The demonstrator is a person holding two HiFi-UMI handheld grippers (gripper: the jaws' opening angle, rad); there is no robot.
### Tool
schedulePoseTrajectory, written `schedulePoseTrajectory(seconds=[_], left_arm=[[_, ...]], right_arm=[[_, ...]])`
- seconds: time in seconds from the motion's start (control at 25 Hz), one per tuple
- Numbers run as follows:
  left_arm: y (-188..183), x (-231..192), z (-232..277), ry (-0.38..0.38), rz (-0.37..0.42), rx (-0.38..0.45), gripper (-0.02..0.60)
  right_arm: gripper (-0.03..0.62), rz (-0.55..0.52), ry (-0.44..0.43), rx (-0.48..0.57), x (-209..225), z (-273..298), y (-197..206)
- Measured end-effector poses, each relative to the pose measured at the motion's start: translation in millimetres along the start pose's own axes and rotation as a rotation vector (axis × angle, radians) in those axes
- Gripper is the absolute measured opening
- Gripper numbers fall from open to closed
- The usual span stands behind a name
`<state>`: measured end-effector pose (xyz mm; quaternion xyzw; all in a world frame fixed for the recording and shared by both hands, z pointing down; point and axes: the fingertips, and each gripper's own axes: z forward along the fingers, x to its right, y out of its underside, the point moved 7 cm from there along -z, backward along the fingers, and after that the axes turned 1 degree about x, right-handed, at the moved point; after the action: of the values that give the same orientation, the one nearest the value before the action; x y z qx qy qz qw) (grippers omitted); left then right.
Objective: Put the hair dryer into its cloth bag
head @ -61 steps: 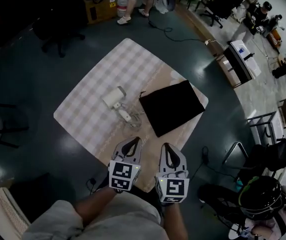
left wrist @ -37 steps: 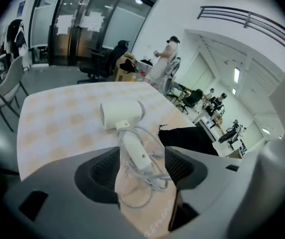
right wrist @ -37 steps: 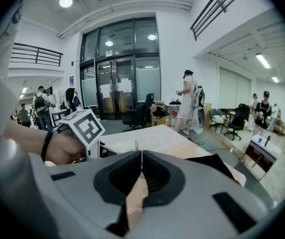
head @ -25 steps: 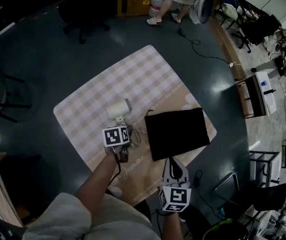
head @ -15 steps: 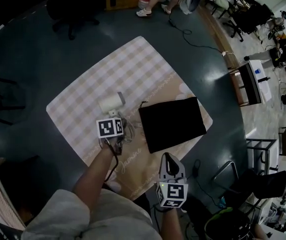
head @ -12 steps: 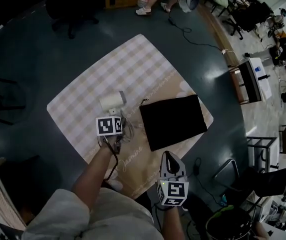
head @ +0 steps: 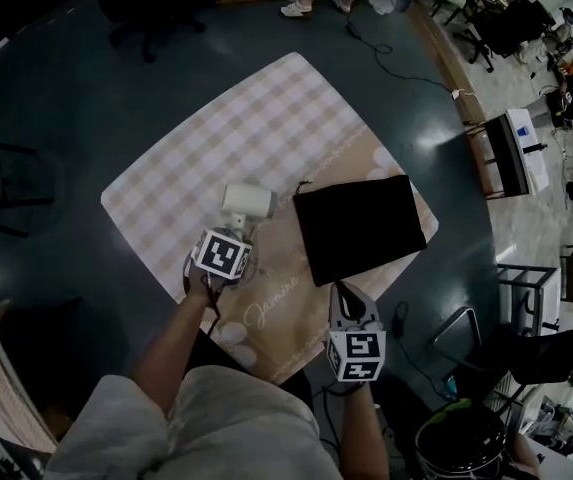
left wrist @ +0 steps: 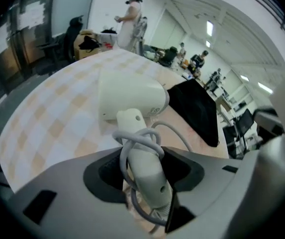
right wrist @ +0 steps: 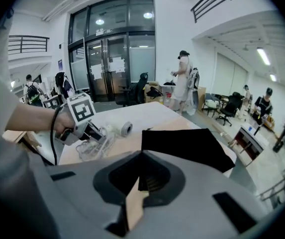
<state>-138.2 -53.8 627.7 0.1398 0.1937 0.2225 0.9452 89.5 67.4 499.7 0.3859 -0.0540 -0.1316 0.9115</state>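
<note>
A pale checked cloth mat (head: 266, 108) covers the floor. On it a flat black cloth bag (head: 361, 228) lies closed and empty-looking, well apart from the white hair dryer (head: 248, 201), which lies just beside it to the left, cord looped round its handle. The left gripper (head: 234, 231) has just been closing its jaws on that handle and seems to press it. The right gripper (head: 340, 290) hovers near the bag, jaws together on nothing. Lifting, opening the bag and bagging all remain.

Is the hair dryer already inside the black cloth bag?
No: the hair dryer lies in the open on the checked cloth, beside the flat black bag.
</note>
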Motion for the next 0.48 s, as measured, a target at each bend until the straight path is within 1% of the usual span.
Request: schedulePoseTrajectory(seconds=[0.04,0.12,0.2,0.24,0.32,0.36,0.4,0.44,0.48], left_arm=[[2.8,-1.7,-4.0,-0.009,0.065,-0.018,0.212],[1.6,8.3,-6.5,-0.021,0.182,-0.046,0.21],[3.4,18.0,-5.3,-0.021,0.261,-0.059,0.21],[7.3,18.6,-4.6,-0.02,0.285,-0.061,0.21],[14.8,16.9,-2.8,-0.016,0.306,-0.06,0.21],[15.1,16.8,-2.1,-0.011,0.306,-0.06,0.21],[13.4,16.5,-1.2,-0.005,0.304,-0.059,0.21],[11.1,15.2,0.1,0.002,0.3,-0.059,0.21],[9.2,13.5,1.5,0.009,0.295,-0.056,0.21]], right_arm=[[0.015,-0.013,-0.009,-0.028,-1.0,6.0,2.5],[0.017,-0.056,-0.021,-0.082,10.8,14.7,10.3],[0.017,-0.102,-0.033,-0.121,21.0,23.5,20.0],[0.017,-0.116,-0.041,-0.139,21.6,28.3,24.8],[0.021,-0.141,-0.051,-0.179,20.8,37.3,33.0],[0.039,-0.163,-0.049,-0.204,21.8,42.3,35.7],[0.076,-0.192,-0.046,-0.231,23.5,48.5,37.4],[0.099,-0.224,-0.045,-0.26,24.8,55.7,38.5],[0.105,-0.253,-0.048,-0.289,25.0,63.2,39.5]])
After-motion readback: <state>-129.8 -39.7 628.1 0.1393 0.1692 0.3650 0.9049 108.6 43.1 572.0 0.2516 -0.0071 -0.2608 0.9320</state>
